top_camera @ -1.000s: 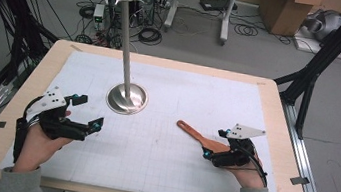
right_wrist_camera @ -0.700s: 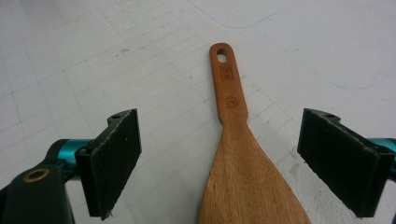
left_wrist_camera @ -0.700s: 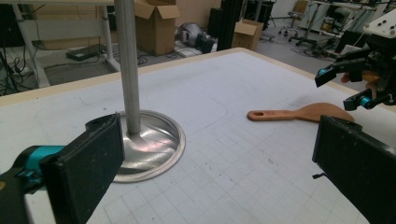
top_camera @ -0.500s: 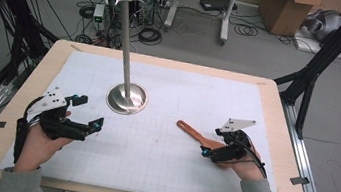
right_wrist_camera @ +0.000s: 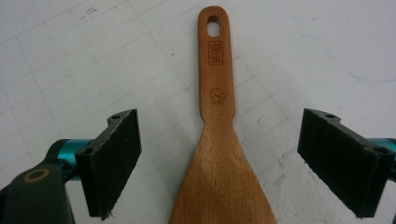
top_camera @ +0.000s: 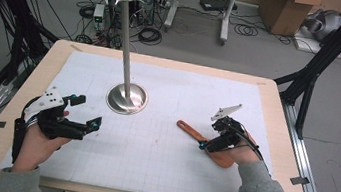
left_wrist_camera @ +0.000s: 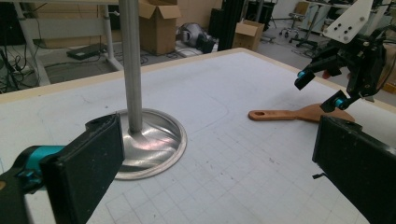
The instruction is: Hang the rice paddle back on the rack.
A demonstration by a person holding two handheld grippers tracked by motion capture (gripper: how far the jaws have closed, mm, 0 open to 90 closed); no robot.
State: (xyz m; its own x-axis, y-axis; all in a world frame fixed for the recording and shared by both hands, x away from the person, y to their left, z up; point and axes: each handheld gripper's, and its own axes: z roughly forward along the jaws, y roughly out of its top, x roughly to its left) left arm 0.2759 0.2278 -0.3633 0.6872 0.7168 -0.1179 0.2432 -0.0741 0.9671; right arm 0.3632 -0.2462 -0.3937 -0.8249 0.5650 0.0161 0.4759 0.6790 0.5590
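A wooden spatula lies flat on the white grid mat, right of centre, its holed handle pointing toward the metal stand. My right gripper hovers over it, open. In the right gripper view the spatula runs up the middle between the two wide-apart pads, touching neither. My left gripper is open at the mat's left, holding nothing. In the left gripper view its pads frame the stand's base, with the spatula and the right gripper farther off.
A tall metal stand with a round base and hooks at its top rises from the middle back of the mat. The wooden table edge borders the mat. Cables and cardboard boxes lie on the floor beyond.
My right gripper has moved forward and left over the spatula's blade and tipped downward. The left gripper and the spatula have stayed put.
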